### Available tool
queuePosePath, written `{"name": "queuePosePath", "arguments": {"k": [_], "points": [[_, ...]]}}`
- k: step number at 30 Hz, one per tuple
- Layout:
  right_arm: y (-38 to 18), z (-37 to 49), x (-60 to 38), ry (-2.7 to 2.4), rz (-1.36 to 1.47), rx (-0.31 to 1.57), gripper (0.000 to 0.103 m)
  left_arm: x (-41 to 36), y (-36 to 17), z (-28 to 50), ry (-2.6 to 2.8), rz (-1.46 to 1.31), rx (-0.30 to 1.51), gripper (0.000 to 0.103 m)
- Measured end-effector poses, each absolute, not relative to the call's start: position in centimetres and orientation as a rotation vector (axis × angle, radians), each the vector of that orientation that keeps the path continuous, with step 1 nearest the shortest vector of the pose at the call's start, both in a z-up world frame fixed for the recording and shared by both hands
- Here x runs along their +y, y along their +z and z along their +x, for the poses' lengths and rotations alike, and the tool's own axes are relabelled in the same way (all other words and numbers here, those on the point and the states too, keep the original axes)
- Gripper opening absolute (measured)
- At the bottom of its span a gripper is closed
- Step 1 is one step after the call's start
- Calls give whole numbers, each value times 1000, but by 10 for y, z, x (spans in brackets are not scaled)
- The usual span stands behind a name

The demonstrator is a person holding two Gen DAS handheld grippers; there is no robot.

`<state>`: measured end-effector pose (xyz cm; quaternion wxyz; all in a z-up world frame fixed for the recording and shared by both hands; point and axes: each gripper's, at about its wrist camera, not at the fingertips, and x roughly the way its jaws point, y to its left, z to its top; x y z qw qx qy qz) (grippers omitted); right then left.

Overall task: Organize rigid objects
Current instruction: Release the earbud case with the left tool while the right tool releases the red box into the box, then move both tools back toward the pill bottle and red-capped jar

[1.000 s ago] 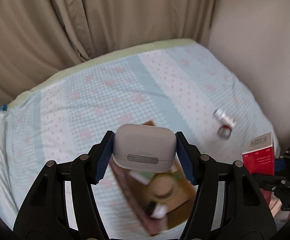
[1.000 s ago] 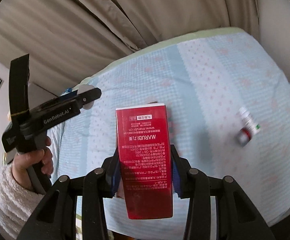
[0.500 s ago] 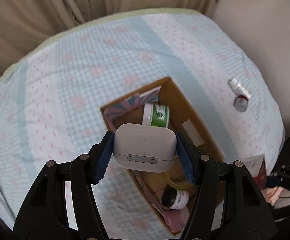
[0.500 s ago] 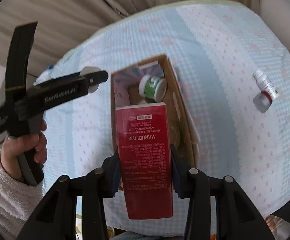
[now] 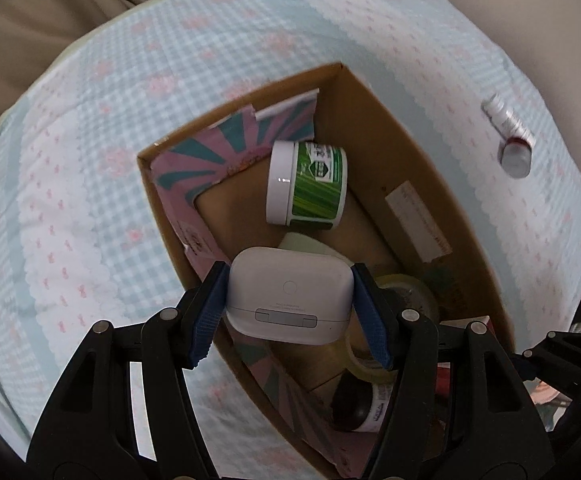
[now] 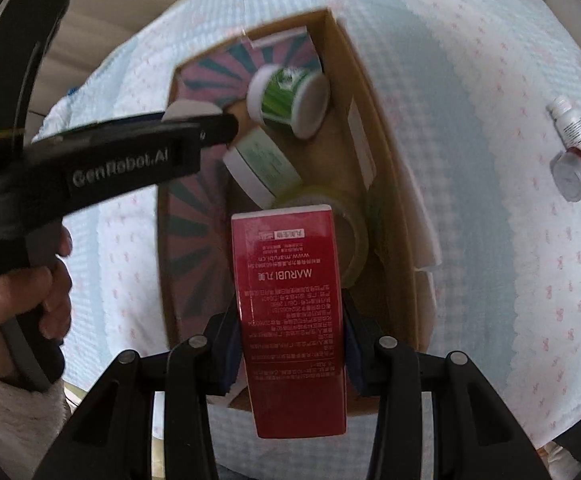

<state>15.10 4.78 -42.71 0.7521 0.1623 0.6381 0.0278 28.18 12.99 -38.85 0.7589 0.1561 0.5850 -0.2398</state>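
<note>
Both tools [image 5: 289, 312] [image 6: 290, 344] clamped, loaded

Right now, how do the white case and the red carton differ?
The white case is squat with rounded corners; the red carton is a tall, flat-faced box. The case is nearly plain, with a small round mark and a hinge strip; the carton is covered in white print reading MARUBI. The left gripper clamps the case; the right gripper clamps the carton. Shared: both are held above the open cardboard box.

White earbud case [image 5: 289, 299] and red carton [image 6: 290, 320] are held over the open cardboard box [image 5: 422, 152].
</note>
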Motion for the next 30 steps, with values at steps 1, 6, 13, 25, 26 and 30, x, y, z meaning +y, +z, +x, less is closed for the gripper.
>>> {"name": "queuePosePath", "arguments": {"k": [1,6,13,25,26,30], "points": [[-430,151,48,62,353,1400,39,130,-389,281,-524,339,1274,58],[-438,151,53,74,316,1419,40,129,-391,275,-542,366,1272,59],[-424,148,62,105,246,1325,103,133,-375,274,-581,287,1238,103],[-410,132,58,54,250,1293,103,155,-350,265,-512,292,1214,103],[-409,130,56,50,253,1289,103,156,-347,265,-507,291,1210,103],[-393,121,60,38,256,1259,103,162,-329,259,-493,274,1192,103]]}}
